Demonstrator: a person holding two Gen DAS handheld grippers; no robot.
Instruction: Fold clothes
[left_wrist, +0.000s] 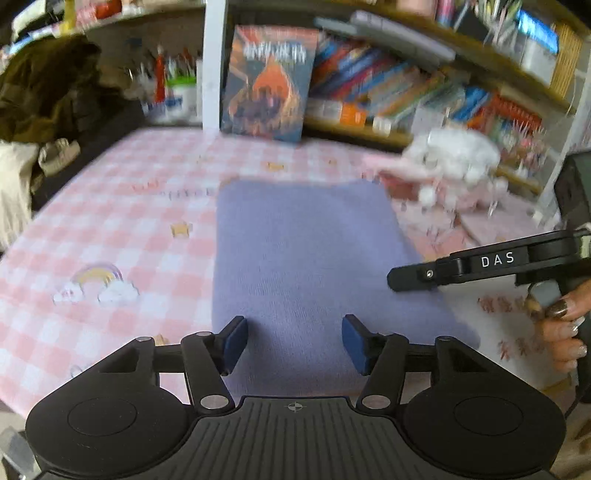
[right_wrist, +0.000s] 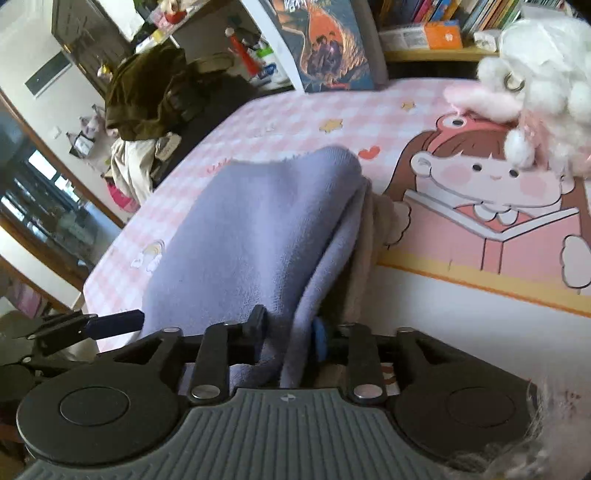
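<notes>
Tilting downward, right gripper (right_wrist: 290, 334) pinches lilac garment (right_wrist: 258, 229); left gripper (left_wrist: 294, 341) hovers agape.

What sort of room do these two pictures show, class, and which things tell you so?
Most likely a home study or child's room. A bookshelf packed with colourful books stands behind a table under a pink checked cloth, a fluffy white plush toy lies on it, and a folded lilac garment is on the cloth.

I see a table with a pink checked cover (left_wrist: 122, 221), bookshelves (left_wrist: 406, 92) packed with books behind it, a white post (left_wrist: 213, 62), and daylit glass doors (right_wrist: 40, 206) at left.
</notes>
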